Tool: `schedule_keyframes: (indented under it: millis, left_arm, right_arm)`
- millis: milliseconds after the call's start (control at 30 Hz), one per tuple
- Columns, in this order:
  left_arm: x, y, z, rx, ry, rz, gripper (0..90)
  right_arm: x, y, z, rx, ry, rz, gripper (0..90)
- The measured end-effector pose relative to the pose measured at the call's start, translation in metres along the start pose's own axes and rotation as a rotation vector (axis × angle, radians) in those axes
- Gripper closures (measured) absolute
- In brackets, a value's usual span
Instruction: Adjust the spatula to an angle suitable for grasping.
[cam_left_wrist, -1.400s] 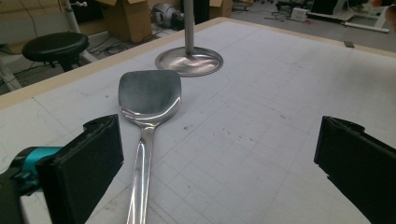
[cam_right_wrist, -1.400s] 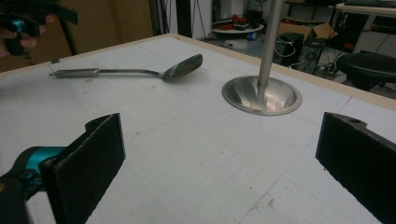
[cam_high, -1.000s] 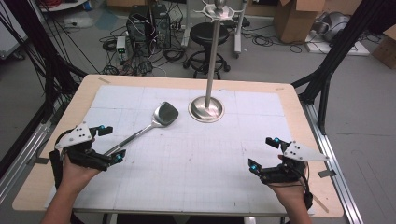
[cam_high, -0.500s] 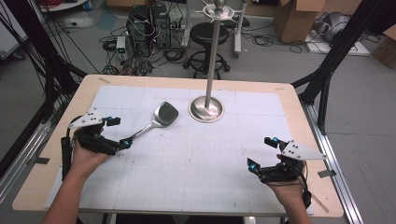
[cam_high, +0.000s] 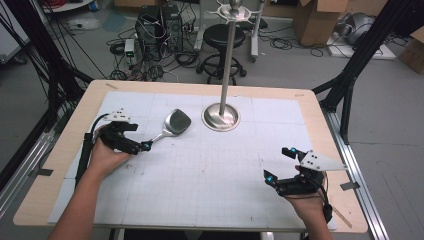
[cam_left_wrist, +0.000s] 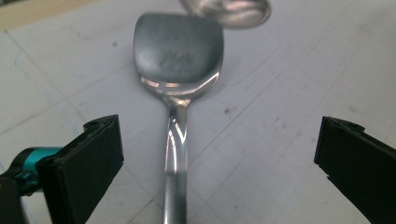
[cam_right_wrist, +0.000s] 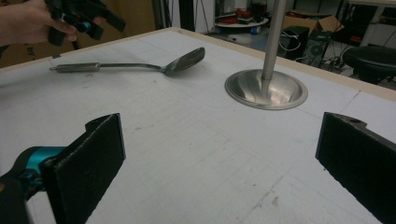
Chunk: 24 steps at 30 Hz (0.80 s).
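Table (cam_high: 320, 125): light wooden top covered by a white gridded mat (cam_high: 210, 175); no readable print on either.
Metal turner (cam_high: 169, 126): lies on the mat at about 10 o'clock from the mat's centre in the high view; its broad blade (cam_left_wrist: 177, 49) points toward the stand base, its handle (cam_left_wrist: 176, 163) runs back toward the left gripper. In the right gripper view the blade is tipped up off the mat while the handle lies flat.
Stand (cam_high: 221, 116): round polished base at about 12 o'clock on the mat, a straight pole rising from it to a pronged head at the top of the high view; the base sits just beside the turner's blade, apart from it.
Left gripper (cam_high: 135, 137): at about 9 o'clock, held in the person's left hand (cam_high: 107, 156). Jaws spread wide, one on each side of the turner's handle and well clear of it; nothing is gripped.
Right gripper (cam_high: 281, 165): at about 4 o'clock, held in the right hand (cam_high: 307, 202), grey three-cornered plate on top. Jaws spread wide over bare mat, gripping nothing.
Background: stool (cam_high: 222, 37), cardboard boxes (cam_high: 320, 20) and cables on the floor.
Writing: no legible brand or label anywhere.
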<state>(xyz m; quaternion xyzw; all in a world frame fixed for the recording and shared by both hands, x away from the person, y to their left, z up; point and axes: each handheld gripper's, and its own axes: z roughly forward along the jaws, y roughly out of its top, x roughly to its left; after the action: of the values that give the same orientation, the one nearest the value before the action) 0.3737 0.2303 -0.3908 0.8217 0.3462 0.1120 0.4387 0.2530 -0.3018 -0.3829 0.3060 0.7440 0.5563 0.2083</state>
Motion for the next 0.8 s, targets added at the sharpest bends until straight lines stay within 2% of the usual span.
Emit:
schedule_keyframes:
  millis: [67, 100, 167, 200, 333, 400, 467, 567, 633, 667, 733, 800]
  left_arm:
    - [0.002, -0.003, 0.006, 0.051, 0.012, -0.004, 2.8]
    - [0.004, -0.004, 0.010, 0.076, 0.023, -0.004, 7.8]
    - [0.004, -0.005, 0.013, 0.089, 0.026, -0.003, 11.4]
    - [0.003, -0.005, 0.016, 0.108, 0.031, 0.009, 11.4]
    - [0.005, -0.009, 0.026, 0.206, 0.074, 0.028, 21.7]
    - [0.006, -0.011, 0.028, 0.229, 0.081, 0.022, 30.9]
    - [0.007, -0.012, 0.029, 0.255, 0.093, 0.018, 34.9]
    - [0.007, -0.015, 0.034, 0.322, 0.162, 0.035, 51.6]
    - [0.007, -0.016, 0.034, 0.322, 0.153, 0.037, 62.6]
    - [0.007, -0.016, 0.034, 0.325, 0.127, 0.046, 62.6]
    - [0.003, -0.015, 0.034, 0.330, 0.124, 0.069, 73.9]
    - [0.003, -0.015, 0.034, 0.330, 0.121, 0.068, 74.0]
  right_arm:
    - [0.000, 0.000, 0.000, 0.005, 0.002, 0.002, 0.3]
    - [0.000, 0.000, 0.000, 0.006, 0.001, 0.003, 0.3]
    - [0.000, 0.000, 0.000, 0.005, 0.001, 0.002, 0.3]
    - [0.000, -0.001, 0.001, 0.008, 0.001, 0.000, 0.3]
    - [0.000, -0.001, 0.000, 0.014, 0.002, 0.001, 0.3]
    - [0.001, -0.001, 0.001, 0.013, 0.003, 0.001, 0.3]
    - [0.001, -0.001, 0.001, 0.016, 0.006, -0.004, 0.3]
    - [0.001, -0.001, 0.002, 0.016, 0.006, -0.008, 0.3]
    - [0.001, -0.002, 0.003, 0.019, 0.011, -0.008, 0.3]
    - [0.001, -0.002, 0.003, 0.019, 0.010, -0.009, 0.3]
    - [0.002, -0.002, 0.004, 0.024, 0.010, -0.012, 0.3]
    - [0.002, -0.002, 0.004, 0.023, 0.008, -0.012, 0.3]
